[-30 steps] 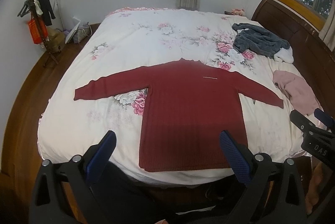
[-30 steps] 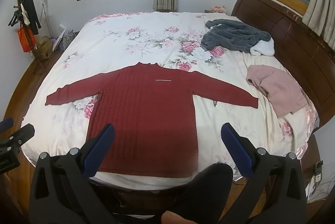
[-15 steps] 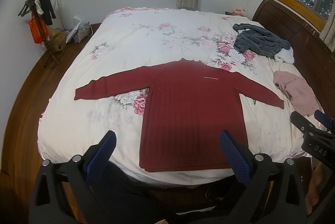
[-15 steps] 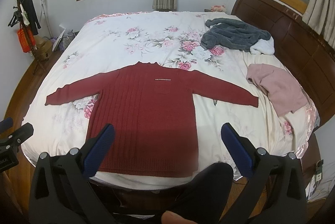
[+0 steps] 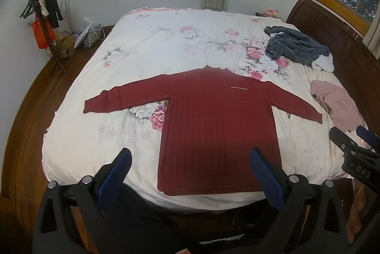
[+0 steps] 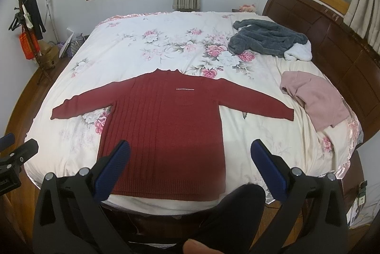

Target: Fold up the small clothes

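A dark red sweater (image 5: 218, 125) lies flat on the bed (image 5: 166, 45), near the bed's front edge. It is spread out wide, with both long sleeves stretched out to the sides like open arms. The collar points to the far end of the bed and the bottom hem sits just by the front edge. The knit has long lines running up and down the body, and the hem has a band of small ribs. A thin, pale line sits on the chest just under the collar. The sweater looks smooth, with no big wrinkles. The bed cover is white with pink flowers. A fuzzy gray garment (image 6: 266, 40) lies bunched up at the far right of the bed, well apart from the sweater. A pink garment (image 6: 315, 99) lies crumpled on the right side, just beside the end of the sweater's right sleeve. The left hand-held gripper (image 5: 190, 173) hangs over the front edge of the bed with its 2 blue fingers (image 5: 266, 173) spread wide, holding nothing. The right hand-held gripper (image 6: 190, 168) is the same, with its fingers wide apart and nothing in them. A coat stand (image 5: 42, 23) stands by the left wall.
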